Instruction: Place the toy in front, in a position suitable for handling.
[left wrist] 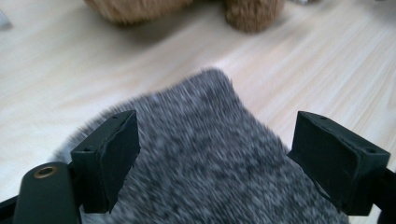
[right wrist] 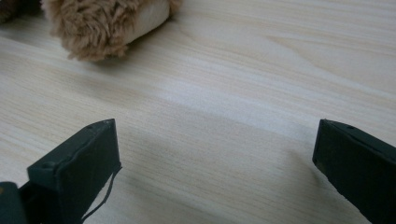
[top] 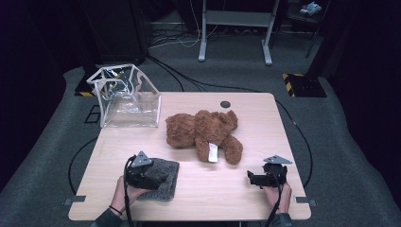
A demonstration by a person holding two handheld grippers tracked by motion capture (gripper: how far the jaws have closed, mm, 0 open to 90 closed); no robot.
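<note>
1. A grey cloth lies flat on the table near its front-left corner, just back from the front edge.
2. The left gripper sits over the cloth's left part, held by the left hand, which comes in over the front edge.
3. In the left gripper view the cloth lies below and between the 2 black jaws, which stand wide apart; the jaws do not press on it, and whether they touch it I cannot tell.
4. The cloth's far corner points toward the bear at the top of that view, with bare wood between them.
5. The right gripper is near the front-right corner, held by the right hand, its jaws pointing left across the table.
6. In the right gripper view its 2 jaws stand wide apart with bare table between them and nothing gripped.
7. A brown bear lies in the middle of the table, a white tag on its front side; a furry limb shows at the top left of the right gripper view.
8. A clear bag with white edging stands open at the back-left corner, just left of the bear.
9. A small dark round spot sits near the back edge, behind the bear.
10. The 2 grippers are well apart, 1 toward each front corner.
</note>
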